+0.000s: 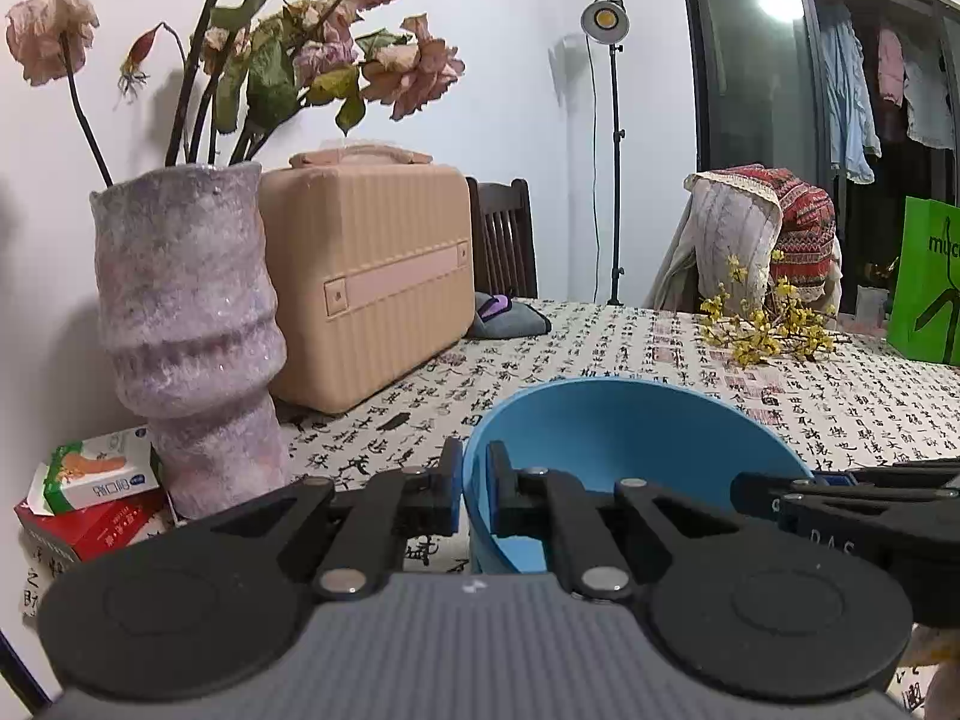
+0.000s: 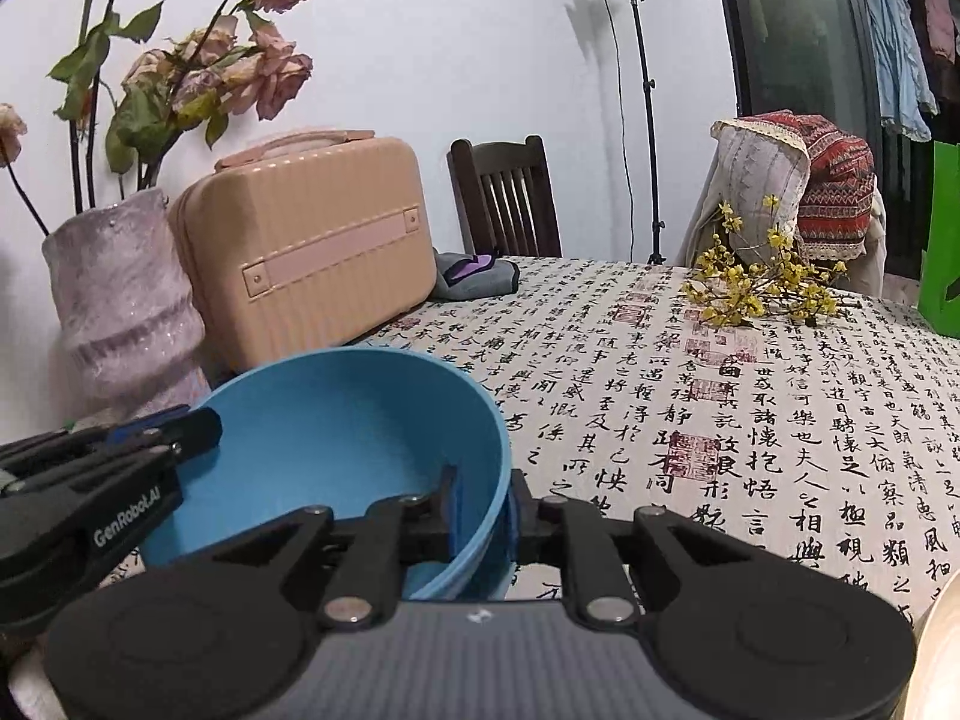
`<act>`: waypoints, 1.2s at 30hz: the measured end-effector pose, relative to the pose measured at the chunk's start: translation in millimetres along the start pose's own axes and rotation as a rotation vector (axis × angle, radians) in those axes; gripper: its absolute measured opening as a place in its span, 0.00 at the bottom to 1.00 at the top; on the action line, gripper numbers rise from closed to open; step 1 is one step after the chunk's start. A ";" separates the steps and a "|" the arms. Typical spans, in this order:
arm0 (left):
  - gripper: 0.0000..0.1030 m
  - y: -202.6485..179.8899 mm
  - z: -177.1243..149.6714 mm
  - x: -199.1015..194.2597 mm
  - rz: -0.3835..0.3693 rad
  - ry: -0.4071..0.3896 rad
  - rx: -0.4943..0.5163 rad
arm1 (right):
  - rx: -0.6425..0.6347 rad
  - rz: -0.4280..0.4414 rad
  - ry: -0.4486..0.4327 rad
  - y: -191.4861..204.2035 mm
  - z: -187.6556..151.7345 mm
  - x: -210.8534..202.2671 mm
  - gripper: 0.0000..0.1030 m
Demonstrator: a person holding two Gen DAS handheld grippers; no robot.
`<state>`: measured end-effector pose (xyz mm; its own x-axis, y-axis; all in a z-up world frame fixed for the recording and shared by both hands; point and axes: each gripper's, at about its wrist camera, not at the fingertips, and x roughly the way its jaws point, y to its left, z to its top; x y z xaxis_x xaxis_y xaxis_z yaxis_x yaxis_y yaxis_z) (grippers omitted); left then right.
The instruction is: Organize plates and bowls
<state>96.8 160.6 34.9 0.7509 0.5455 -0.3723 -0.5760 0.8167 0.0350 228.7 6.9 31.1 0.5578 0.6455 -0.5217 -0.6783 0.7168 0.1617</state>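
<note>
A blue bowl (image 1: 630,438) is held between both grippers above the calligraphy-print tablecloth (image 1: 660,354). My left gripper (image 1: 475,480) is shut on the bowl's left rim, one finger outside and one inside. My right gripper (image 2: 483,510) is shut on the bowl's (image 2: 336,426) right rim in the same way. The right gripper shows at the right edge of the left wrist view (image 1: 840,498); the left gripper shows at the left of the right wrist view (image 2: 102,468). The pale rim of another dish (image 2: 939,648) shows at the lower right corner.
A purple vase (image 1: 186,324) of dried roses and a beige case (image 1: 372,276) stand at the left by the wall. Small boxes (image 1: 90,498) lie beside the vase. Yellow flower sprigs (image 1: 762,324), a grey cloth (image 1: 510,315) and a green bag (image 1: 927,282) sit farther back. Chairs stand behind the table.
</note>
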 end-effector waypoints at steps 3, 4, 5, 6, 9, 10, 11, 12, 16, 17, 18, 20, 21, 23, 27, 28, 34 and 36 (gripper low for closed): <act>0.08 -0.6 -2.7 2.0 -0.002 0.004 0.002 | -0.016 -0.013 -0.006 1.8 -0.8 0.9 0.14; 0.08 -0.7 -3.4 3.2 -0.002 0.007 0.000 | -0.023 -0.018 -0.008 2.6 -1.3 1.0 0.14; 0.08 -0.7 -4.1 4.3 -0.003 0.010 -0.001 | -0.034 -0.025 -0.009 3.8 -1.7 1.5 0.14; 0.08 -0.7 -4.8 5.6 -0.003 0.012 -0.003 | -0.040 -0.027 -0.010 4.2 -2.1 2.2 0.14; 0.08 -0.9 -6.2 8.8 -0.003 0.023 -0.006 | -0.059 -0.035 -0.011 5.5 -2.6 3.3 0.15; 0.08 -0.8 -6.8 9.6 -0.002 0.026 -0.006 | -0.067 -0.038 -0.012 6.4 -2.8 3.5 0.15; 0.08 -0.7 -7.5 9.9 -0.001 0.027 -0.007 | -0.073 -0.039 -0.012 7.1 -2.9 3.8 0.16; 0.08 -0.5 -7.7 10.2 -0.002 0.028 -0.008 | -0.078 -0.040 -0.014 7.7 -3.0 4.0 0.16; 0.09 1.3 -8.1 10.9 -0.013 0.037 -0.019 | -0.076 -0.039 -0.023 7.3 -4.3 4.8 0.17; 0.09 1.7 -8.2 11.2 -0.016 0.039 -0.022 | -0.076 -0.036 -0.024 7.1 -4.5 4.9 0.18; 0.09 1.9 -8.3 11.8 -0.017 0.039 -0.023 | -0.075 -0.032 -0.026 6.8 -4.6 4.7 0.19; 0.09 2.5 -8.3 12.7 -0.019 0.037 -0.027 | -0.067 -0.021 -0.030 5.9 -5.0 4.5 0.23; 0.09 2.4 -8.2 12.9 -0.019 0.035 -0.029 | -0.059 -0.018 -0.034 4.8 -4.9 4.7 0.23; 0.11 1.7 -8.2 12.3 -0.011 0.031 -0.030 | -0.046 -0.013 -0.040 2.7 -4.1 4.7 0.25; 0.26 2.1 -7.7 10.7 -0.007 0.021 -0.035 | -0.024 -0.017 -0.068 -2.6 -2.6 -0.5 0.51; 0.33 3.5 -7.3 9.4 -0.004 0.016 -0.043 | -0.015 -0.016 -0.079 -4.3 -2.7 -3.3 0.55; 0.68 12.0 -3.6 -5.4 0.007 -0.041 -0.083 | 0.038 -0.038 -0.139 -18.5 -1.4 -18.2 0.86; 0.81 13.2 -3.0 -14.0 0.007 -0.079 -0.085 | 0.045 -0.042 -0.143 -22.3 -2.6 -22.1 0.98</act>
<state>77.8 163.2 37.8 0.7679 0.5668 -0.2984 -0.6041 0.7957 -0.0430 230.2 -24.1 36.9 0.6496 0.6433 -0.4051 -0.6324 0.7530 0.1818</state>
